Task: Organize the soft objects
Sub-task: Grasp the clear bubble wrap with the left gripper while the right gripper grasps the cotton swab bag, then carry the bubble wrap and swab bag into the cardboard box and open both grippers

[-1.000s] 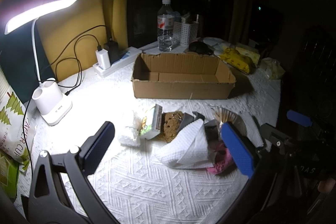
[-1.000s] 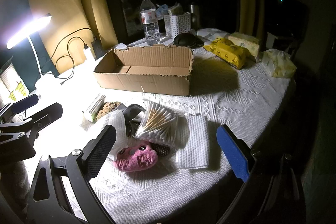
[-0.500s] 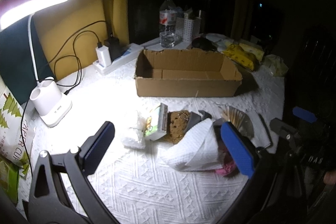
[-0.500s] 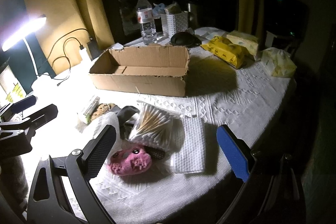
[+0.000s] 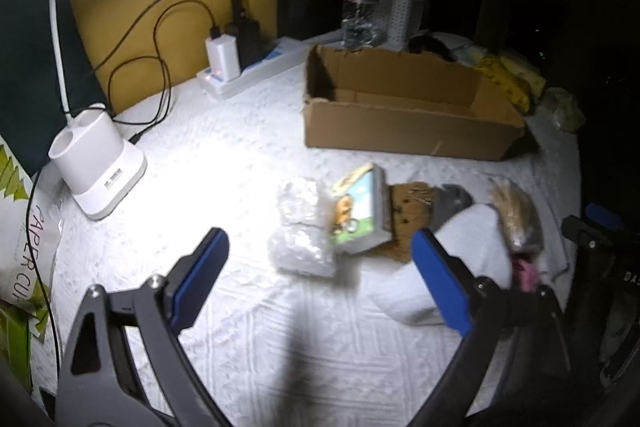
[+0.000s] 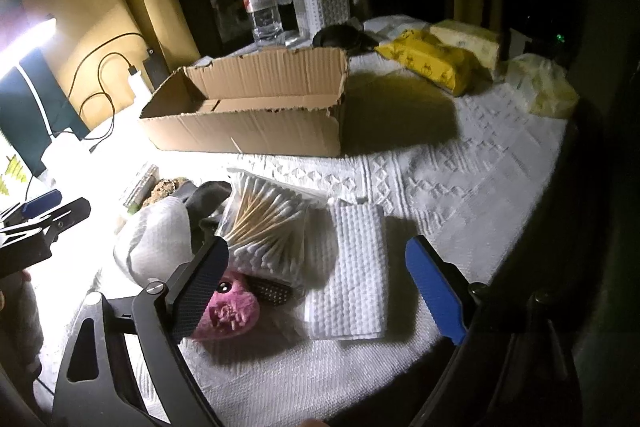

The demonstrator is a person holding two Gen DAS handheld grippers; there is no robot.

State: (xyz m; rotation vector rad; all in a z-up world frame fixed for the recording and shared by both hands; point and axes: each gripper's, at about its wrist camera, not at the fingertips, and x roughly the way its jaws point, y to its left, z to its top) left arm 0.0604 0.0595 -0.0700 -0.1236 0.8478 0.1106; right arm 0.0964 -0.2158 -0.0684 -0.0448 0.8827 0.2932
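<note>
While both grippers hang over the pile of soft things near the front edge of the bench, neither holds anything. The left gripper stands with its jaws apart, having just been closing a little, with only the clear plastic packet and the picture pack lying beyond its tips, untouched. The right gripper is likewise apart and has just narrowed slightly; the folded white cloth lies on the bench between its fingers, not pressed by either.

The pile sits in front of the open cardboard box, which stands toward the middle of the bench and looks empty. In the pile: a bag of cotton swabs, a pink plush toy, a crumpled white towel and a brown sponge.

To do this step well, each gripper should probably settle on one item only. The cloth is thin and flat, so the right gripper would do best to come down low and pinch a folded edge. The packet is slippery, so the left should close around its middle.

Readable writing: "PAPER CU" on a green-and-white bag at the left edge. The water bottle label is too blurred to read.
</note>
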